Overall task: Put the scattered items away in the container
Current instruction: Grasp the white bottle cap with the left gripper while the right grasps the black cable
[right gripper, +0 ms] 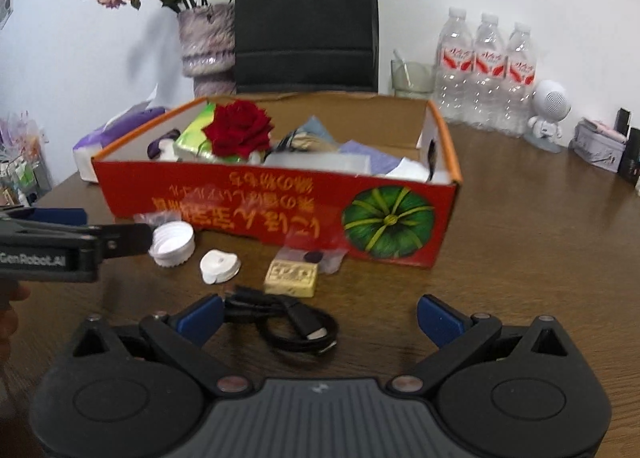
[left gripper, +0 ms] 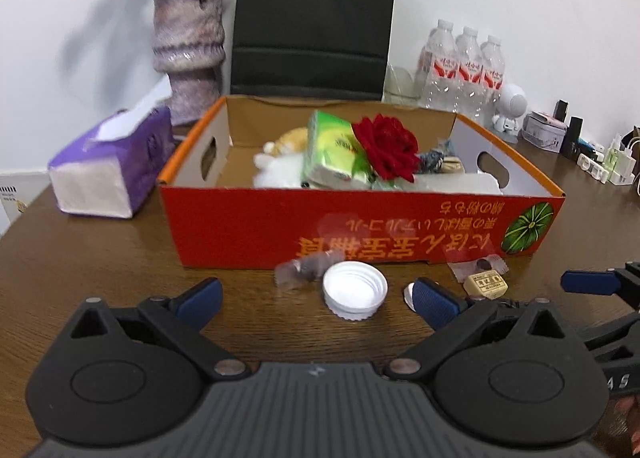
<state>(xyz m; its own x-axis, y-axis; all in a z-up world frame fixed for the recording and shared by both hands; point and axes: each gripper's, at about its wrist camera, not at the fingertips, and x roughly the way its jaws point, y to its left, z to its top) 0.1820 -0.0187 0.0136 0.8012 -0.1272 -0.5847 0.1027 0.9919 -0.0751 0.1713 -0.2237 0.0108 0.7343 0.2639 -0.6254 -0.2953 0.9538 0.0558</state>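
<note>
Two claws hover low over the brown surface (right gripper: 520, 242), both spread wide and holding nothing: the left claw (left gripper: 316, 300) faces a white bottle cap (left gripper: 355, 295), and the right claw (right gripper: 320, 318) sits just behind a coiled black cable (right gripper: 288, 322). Several loose items are not yet in the container and lie along the near side of the red box (left gripper: 360, 225): the cap, a small white disc (right gripper: 219, 266) to its right, a tan wrapped block (right gripper: 292, 278), a clear wrapper (right gripper: 316, 256) with something dark inside, and a second clear wrapper (left gripper: 308, 270) left of the cap. My judgement is that the cap is the left claw's next pick; it lies open side up between the fingers' line, so coming down squarely and closing across its ribbed wall should hold better than pinching the thin rim. The cable likely wants a grip across the bundled loops, or a strand may trail out. Beyond them, the open-topped box holds a red rose (left gripper: 386, 149), a green packet (left gripper: 332, 151), a white and orange plush (left gripper: 280, 161) and papers at the right. Farther off stand a purple tissue box (left gripper: 108, 169) at the left, a vase (left gripper: 188, 53), a black bag (left gripper: 314, 17) and water bottles (left gripper: 464, 61).
</note>
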